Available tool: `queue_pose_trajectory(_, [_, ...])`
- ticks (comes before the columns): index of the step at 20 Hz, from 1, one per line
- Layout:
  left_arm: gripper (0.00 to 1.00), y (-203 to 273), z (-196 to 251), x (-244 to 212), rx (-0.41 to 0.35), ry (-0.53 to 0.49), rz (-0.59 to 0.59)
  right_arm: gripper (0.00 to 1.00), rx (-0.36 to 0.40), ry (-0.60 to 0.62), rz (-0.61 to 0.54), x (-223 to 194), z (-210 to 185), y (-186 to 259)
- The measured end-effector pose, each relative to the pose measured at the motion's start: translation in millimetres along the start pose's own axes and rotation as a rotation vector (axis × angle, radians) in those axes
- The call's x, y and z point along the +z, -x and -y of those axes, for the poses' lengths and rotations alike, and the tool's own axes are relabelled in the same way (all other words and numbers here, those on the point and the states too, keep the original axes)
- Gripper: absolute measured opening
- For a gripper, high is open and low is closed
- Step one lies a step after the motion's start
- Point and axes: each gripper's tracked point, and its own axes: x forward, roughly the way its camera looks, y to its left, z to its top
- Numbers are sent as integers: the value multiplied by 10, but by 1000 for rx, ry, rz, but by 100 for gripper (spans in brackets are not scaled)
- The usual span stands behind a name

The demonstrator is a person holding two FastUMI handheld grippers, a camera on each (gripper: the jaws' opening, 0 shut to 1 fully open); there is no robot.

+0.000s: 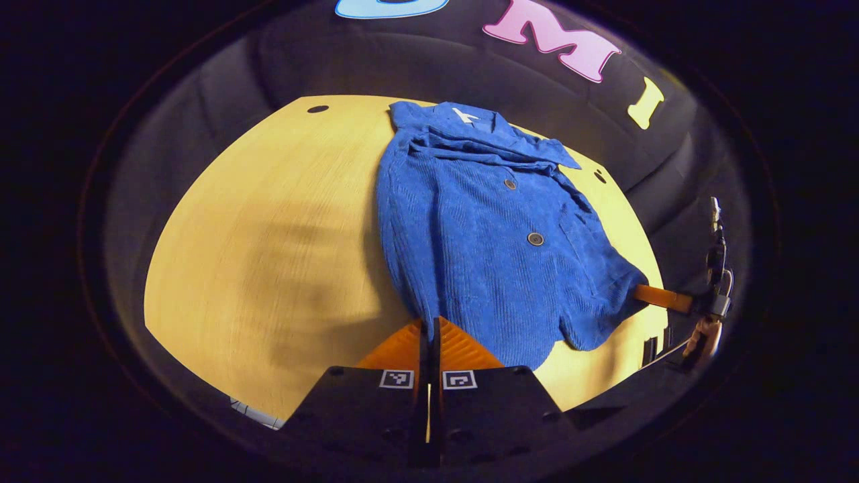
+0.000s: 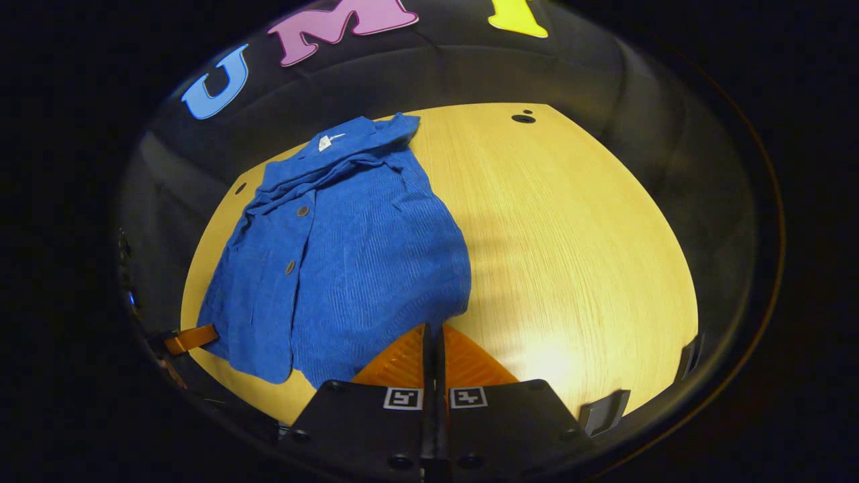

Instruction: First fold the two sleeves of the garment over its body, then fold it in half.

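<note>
1. While the blue garment lies flat on the wooden counter, both sleeves sit folded over its body.
2. Left gripper has its fingers pressed together at the hem's near corner.
3. Right gripper is likewise closed at the hem's other corner.

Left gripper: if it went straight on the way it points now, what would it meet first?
The blue cardigan. The left gripper, fingers closed, sits right at its near hem on the wooden table; whether it already pinches the cloth is unclear.
</note>
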Motion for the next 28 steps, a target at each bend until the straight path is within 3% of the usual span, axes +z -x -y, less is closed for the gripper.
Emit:
queue_pose_trajectory(5, [0, 151, 120, 233, -26, 17, 35, 1, 54, 25, 50, 425, -235, 136])
queue_pose_trajectory(12, [0, 360, 290, 904, -53, 7, 130, 0, 129, 33, 120, 1072, -514, 232])
queue_pose_trajectory(19, [0, 410, 349, 1754, -43, -26, 257, 0, 181, 72, 242, 1997, -712, 227])
queue_pose_trajectory(28, [0, 126, 137, 3095, 15, -10, 442, 0, 188, 120, 399, 3387, -909, -228])
